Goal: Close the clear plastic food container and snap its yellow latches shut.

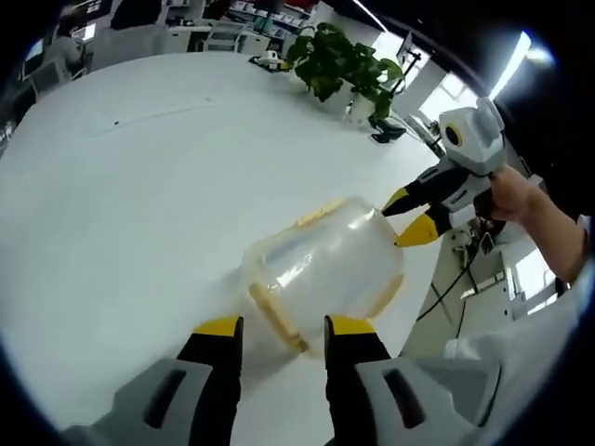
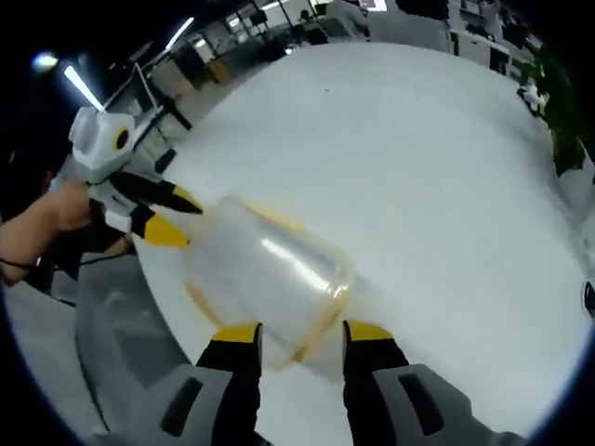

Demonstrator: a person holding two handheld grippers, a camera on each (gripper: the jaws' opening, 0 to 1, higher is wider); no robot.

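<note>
Clear plastic, yellow-trimmed, the food container (image 1: 321, 269) lies on the white counter (image 1: 139, 186) close to its near edge, directly between your two claws. Its long axis runs from one claw to the other. Your left claw (image 1: 283, 327) is released, jaws apart at one end by a yellow latch (image 1: 276, 321); your right claw (image 2: 301, 333) is likewise released at the opposite end. Both sit about equally near. Open counter stretches beyond; the edge behind leaves little room.
</note>
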